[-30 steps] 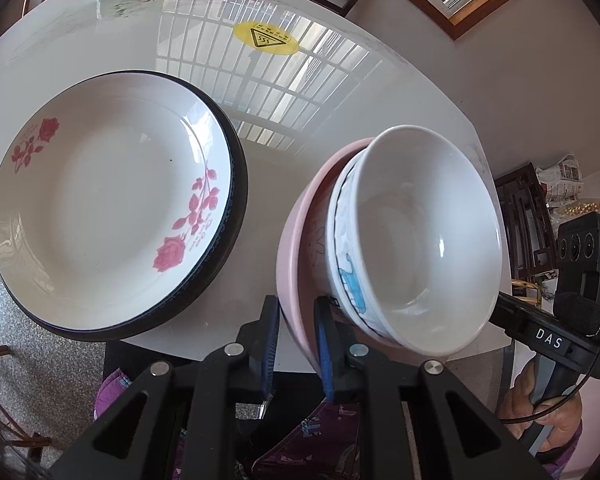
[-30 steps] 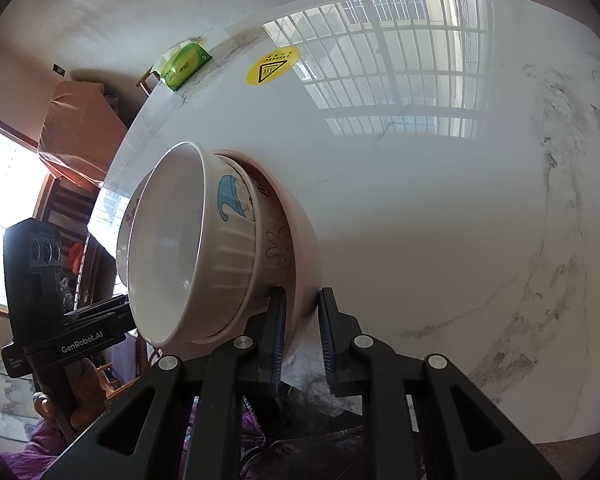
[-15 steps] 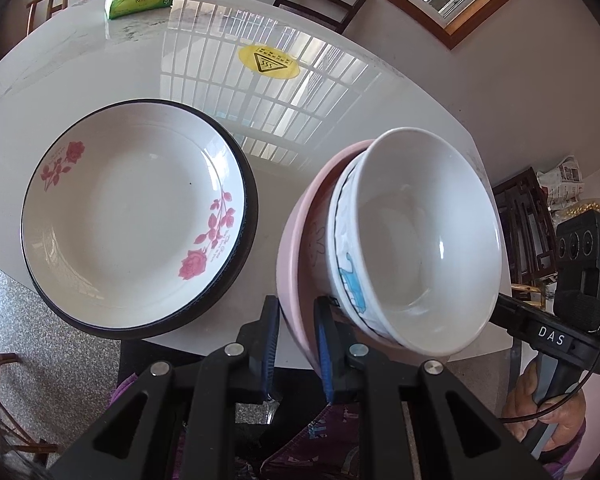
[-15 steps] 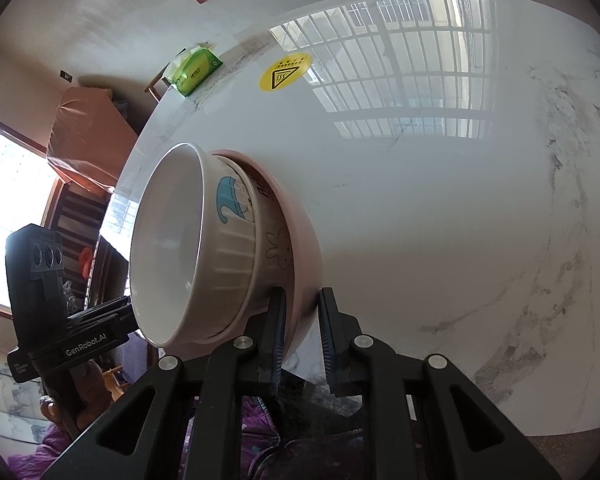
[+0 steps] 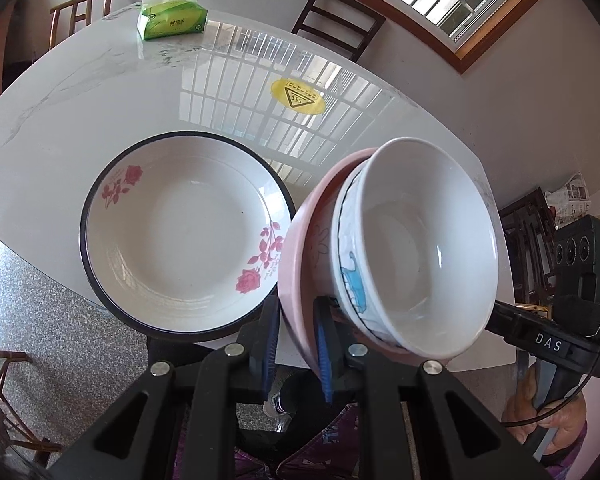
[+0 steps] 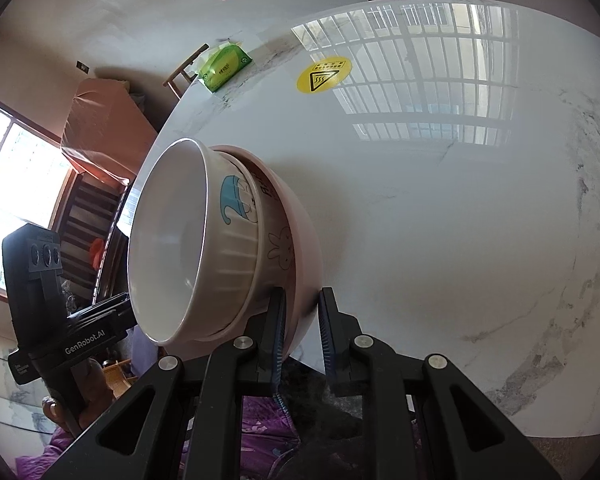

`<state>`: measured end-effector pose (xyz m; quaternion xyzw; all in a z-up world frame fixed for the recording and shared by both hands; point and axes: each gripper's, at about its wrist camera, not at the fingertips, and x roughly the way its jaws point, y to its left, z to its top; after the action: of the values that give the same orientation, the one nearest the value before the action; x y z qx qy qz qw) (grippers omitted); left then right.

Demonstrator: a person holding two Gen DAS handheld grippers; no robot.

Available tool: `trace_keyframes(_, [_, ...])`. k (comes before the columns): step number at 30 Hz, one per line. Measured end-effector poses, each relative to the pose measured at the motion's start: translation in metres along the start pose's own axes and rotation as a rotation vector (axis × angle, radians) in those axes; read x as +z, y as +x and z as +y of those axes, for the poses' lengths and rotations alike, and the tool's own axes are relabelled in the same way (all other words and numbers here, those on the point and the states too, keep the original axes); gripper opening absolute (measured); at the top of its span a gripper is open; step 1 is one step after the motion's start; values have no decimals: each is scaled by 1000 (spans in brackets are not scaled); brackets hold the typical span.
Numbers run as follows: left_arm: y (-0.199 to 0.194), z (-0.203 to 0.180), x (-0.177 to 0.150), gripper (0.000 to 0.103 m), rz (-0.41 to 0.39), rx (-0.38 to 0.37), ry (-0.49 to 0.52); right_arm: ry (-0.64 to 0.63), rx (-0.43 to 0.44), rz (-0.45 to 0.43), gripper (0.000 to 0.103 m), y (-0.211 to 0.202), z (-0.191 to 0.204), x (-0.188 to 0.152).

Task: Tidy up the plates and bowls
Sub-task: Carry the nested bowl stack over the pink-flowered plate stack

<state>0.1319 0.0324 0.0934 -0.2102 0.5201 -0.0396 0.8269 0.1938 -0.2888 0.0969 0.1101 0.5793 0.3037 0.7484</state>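
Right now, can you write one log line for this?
left tongs: shut on pink bowl | right tongs: same | white bowl: nested | rose plate: on table

Rose plate (image 5: 184, 240) blocks near table (image 5: 100, 120) edge; tissue pack (image 5: 172, 20) far; centre bare

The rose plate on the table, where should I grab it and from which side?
Grip the rose plate by its black rim at the near edge, which overhangs the table edge. Come from the person's side, one of the fingers above the rim and one below; its shallow, flat-lying shape leaves little else to pinch.
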Motion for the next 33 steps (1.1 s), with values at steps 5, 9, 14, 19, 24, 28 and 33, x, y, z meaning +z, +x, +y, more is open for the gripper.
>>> trace_keyframes(5, [-11, 9, 2, 17, -20, 12, -16, -17, 13, 10, 17, 6, 14, 3])
trace_keyframes(9, [-20, 16, 3, 17, -37, 23, -29, -29, 21, 20, 17, 10, 24, 6])
trace_keyframes(14, [-29, 28, 7, 17, -52, 33, -54, -43, 34, 36, 17, 18, 38, 11])
trace_keyframes(19, [-37, 41, 8, 16, -64, 47, -73, -59, 44, 53, 17, 29, 53, 17])
trace_keyframes(24, [-43, 56, 13, 16, -75, 57, -91, -74, 51, 69, 17, 39, 66, 20])
trace_keyframes(28, [-47, 68, 17, 15, -79, 62, -105, -86, 52, 83, 17, 48, 76, 23])
trace_keyframes(33, [-49, 77, 20, 15, -83, 69, -118, -96, 51, 100, 17, 56, 86, 25])
